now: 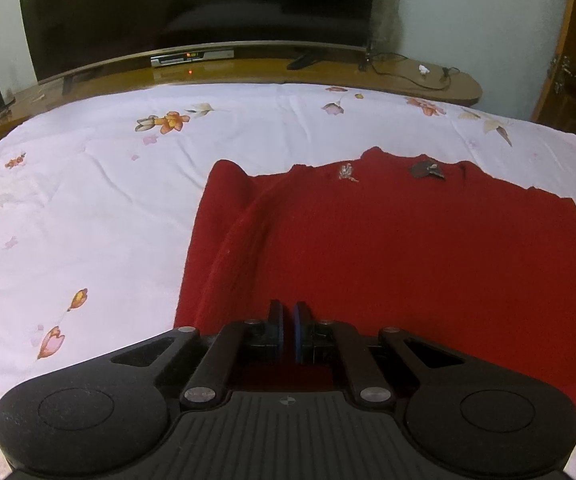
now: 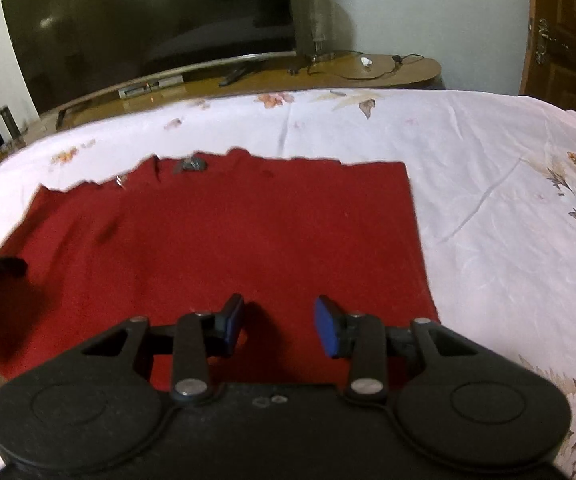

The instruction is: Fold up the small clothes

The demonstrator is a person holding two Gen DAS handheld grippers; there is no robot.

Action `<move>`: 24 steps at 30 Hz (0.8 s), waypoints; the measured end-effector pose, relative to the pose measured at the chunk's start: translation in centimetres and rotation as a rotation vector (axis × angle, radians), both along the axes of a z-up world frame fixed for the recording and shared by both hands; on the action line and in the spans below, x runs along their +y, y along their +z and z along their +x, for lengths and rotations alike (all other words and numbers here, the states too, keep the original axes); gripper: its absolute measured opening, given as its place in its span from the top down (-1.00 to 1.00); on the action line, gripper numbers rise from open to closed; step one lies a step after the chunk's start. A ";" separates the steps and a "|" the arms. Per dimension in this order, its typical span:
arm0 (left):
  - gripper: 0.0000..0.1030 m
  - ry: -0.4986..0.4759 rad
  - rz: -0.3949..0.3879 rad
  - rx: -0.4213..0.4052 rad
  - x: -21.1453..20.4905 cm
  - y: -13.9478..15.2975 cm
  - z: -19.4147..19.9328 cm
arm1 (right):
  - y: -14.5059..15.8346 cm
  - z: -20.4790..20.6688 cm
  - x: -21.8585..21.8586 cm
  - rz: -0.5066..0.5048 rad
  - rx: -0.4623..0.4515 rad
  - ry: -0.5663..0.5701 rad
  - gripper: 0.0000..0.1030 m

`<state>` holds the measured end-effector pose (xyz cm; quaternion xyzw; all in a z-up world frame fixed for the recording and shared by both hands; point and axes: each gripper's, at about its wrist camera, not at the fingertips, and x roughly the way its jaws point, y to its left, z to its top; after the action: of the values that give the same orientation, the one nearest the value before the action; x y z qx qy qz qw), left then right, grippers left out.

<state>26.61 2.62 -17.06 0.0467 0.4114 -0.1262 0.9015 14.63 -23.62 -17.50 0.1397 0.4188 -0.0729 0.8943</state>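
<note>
red garment point(image 1: 388, 248) near hem hidden behind gripper, small chest trims point(image 1: 427, 169) unreadable

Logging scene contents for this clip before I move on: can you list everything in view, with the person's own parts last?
red garment: one, red, spread flat on the bed, a long fold along its left side
dark tag: one, dark grey, near the garment's far edge
silver decoration: one, silvery, left of the tag
bedsheet: one, white with floral print, under the garment
television: one, black, on the wooden stand beyond the bed
wooden stand: one, brown, along the wall
set-top box: one, silver, under the television
cables: black, right end of the stand
door: one, brown, far right
left claw: one, black with blue pads, shut, over the garment's near edge
right claw: one, black with blue pads, open, over the garment
</note>
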 end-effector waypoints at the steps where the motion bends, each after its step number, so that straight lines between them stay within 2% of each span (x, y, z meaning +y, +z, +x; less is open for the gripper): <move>1: 0.91 -0.002 0.003 -0.003 0.1 0.1 -0.1 | 0.3 0.0 0.1 0.005 -0.008 0.004 0.25; 14: 0.91 0.018 -0.001 -0.010 2.1 1.4 -0.6 | 2.9 0.6 3.3 0.030 -0.062 0.086 0.25; 24: 0.91 0.063 -0.030 0.019 3.9 1.0 0.3 | 3.7 1.9 5.3 0.036 -0.088 0.126 0.24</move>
<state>26.93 6.55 -16.03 0.0188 0.4194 -0.1043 0.9016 16.48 -18.30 -13.77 0.1323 0.3883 -0.0025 0.9120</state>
